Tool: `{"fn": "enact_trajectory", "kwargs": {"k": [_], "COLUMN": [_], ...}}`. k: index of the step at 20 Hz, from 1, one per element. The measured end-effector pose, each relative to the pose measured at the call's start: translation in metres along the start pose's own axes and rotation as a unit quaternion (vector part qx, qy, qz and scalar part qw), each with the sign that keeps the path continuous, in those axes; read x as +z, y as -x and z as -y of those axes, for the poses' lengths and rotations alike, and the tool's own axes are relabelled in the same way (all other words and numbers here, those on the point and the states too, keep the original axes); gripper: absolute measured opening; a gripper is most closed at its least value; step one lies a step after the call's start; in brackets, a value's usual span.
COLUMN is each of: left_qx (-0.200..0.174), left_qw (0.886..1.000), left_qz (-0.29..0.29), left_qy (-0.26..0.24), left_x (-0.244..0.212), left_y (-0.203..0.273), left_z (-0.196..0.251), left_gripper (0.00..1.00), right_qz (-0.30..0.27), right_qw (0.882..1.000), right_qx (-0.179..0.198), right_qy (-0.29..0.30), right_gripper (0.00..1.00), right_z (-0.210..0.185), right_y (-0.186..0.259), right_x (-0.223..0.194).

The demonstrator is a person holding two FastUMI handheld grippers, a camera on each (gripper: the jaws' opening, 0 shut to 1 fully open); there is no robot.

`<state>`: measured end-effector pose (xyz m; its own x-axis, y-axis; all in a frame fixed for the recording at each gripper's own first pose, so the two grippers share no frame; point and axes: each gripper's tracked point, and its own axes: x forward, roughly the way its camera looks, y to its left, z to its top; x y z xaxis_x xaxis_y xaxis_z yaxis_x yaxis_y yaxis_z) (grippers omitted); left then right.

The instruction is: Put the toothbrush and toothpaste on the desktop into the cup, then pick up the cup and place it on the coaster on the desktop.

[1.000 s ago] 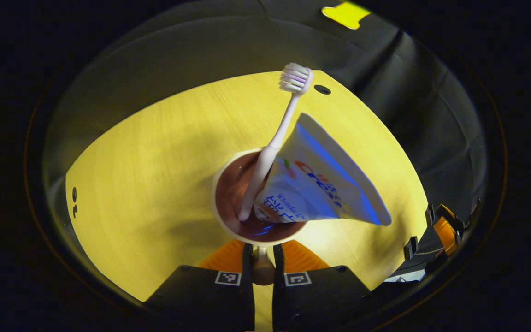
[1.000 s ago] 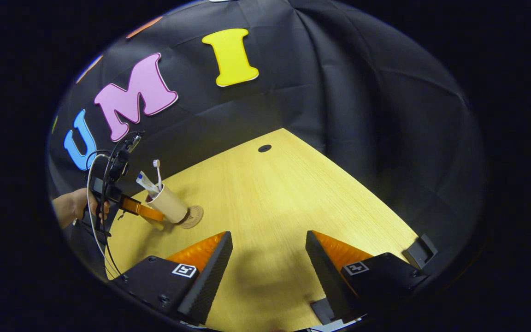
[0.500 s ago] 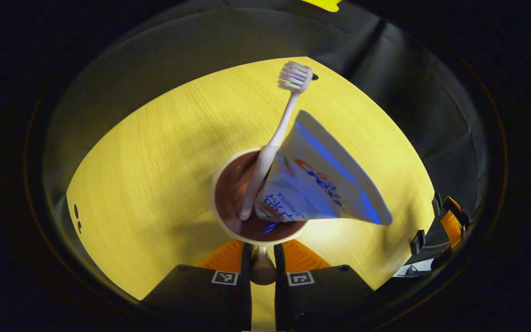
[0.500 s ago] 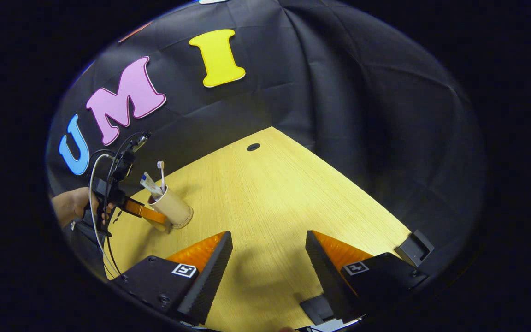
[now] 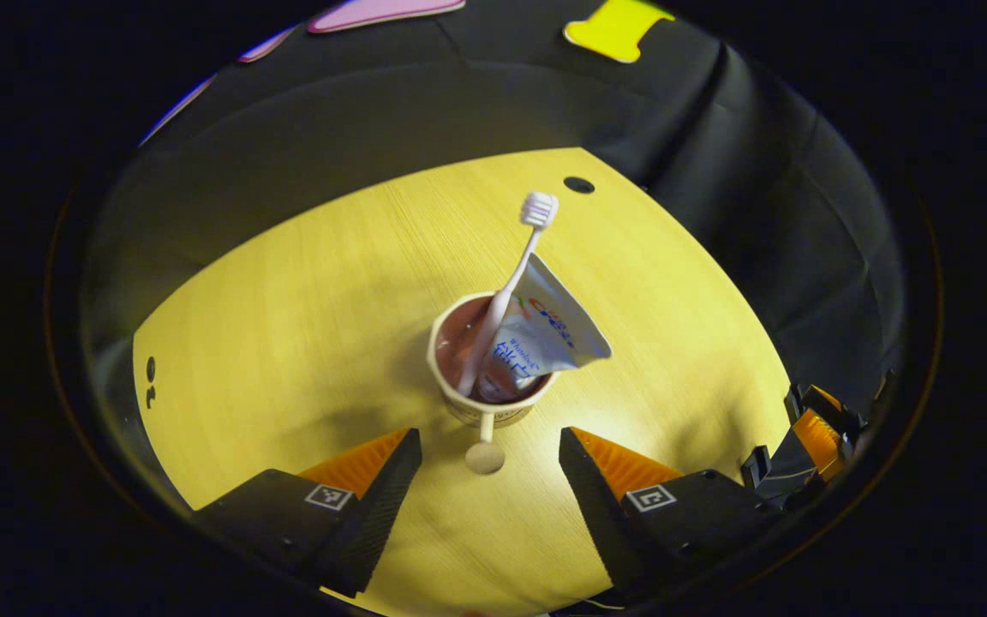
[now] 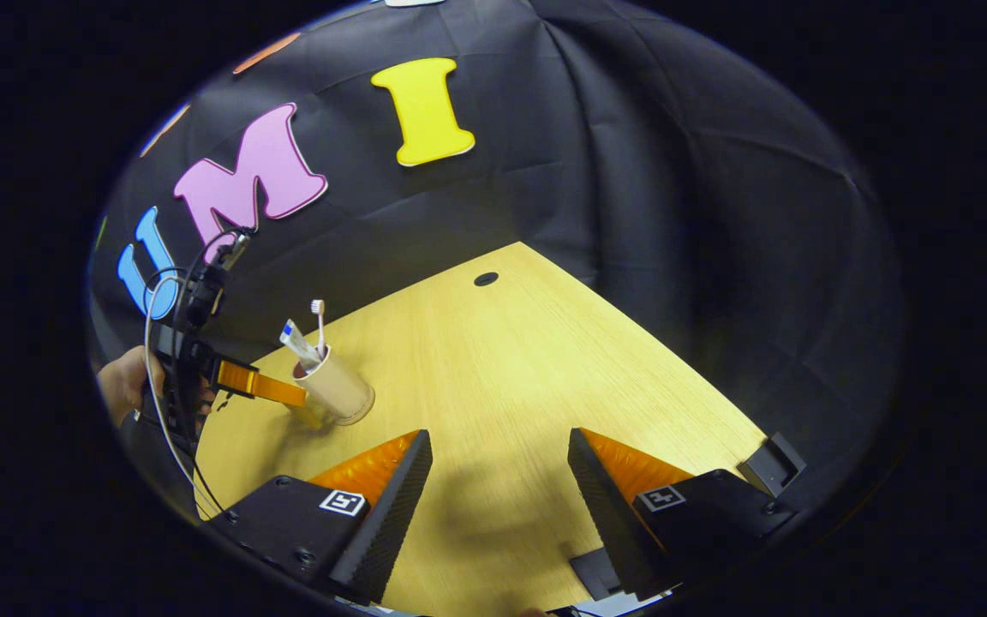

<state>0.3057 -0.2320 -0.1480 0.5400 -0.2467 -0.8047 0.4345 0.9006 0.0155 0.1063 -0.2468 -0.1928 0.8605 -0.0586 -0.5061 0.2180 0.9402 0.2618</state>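
Standing at twelve o'clock from your spread left gripper, the cup held toothbrush and toothpaste; your right gripper gaped too.

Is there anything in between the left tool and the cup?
No, nothing visible. The left tool is open, and the cup stands right ahead of it on the desk. The cup's handle points into the gap between the jaws.

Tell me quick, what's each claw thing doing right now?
Left gripper: open, holding nothing; the cup stands free just beyond its fingers.
Right gripper: open, empty, above the desktop.
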Motion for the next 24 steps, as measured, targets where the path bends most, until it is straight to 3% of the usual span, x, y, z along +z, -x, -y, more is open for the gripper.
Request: {"fn": "enact_trajectory", "kwargs": {"k": [5, 10, 17, 24], "left_qx": [0.050, 0.093, 0.106, 0.116], "left_qw": [0.989, 0.961, 0.938, 0.883], "left_qz": [0.136, 0.253, 0.319, 0.420], "left_qy": [0.029, 0.069, 0.082, 0.174], "left_x": [-0.006, -0.059, -0.171, -0.243], "left_y": [0.104, 0.212, 0.298, 0.358], "left_z": [-0.019, -0.019, 0.010, 0.008], "left_gripper": [0.99, 0.98, 0.98, 0.97], "right_qz": [0.021, 0.057, 0.098, 0.105], "right_qw": [0.999, 0.994, 0.986, 0.980], "right_qx": [0.030, 0.056, 0.101, 0.119], "right_qy": [0.039, 0.072, 0.087, 0.116], "right_gripper": [0.98, 0.98, 0.98, 0.98], "right_z": [-0.045, -0.101, -0.169, -0.192], "right_y": [0.023, 0.067, 0.157, 0.234], "right_x": [0.022, 0.049, 0.046, -0.015]}}
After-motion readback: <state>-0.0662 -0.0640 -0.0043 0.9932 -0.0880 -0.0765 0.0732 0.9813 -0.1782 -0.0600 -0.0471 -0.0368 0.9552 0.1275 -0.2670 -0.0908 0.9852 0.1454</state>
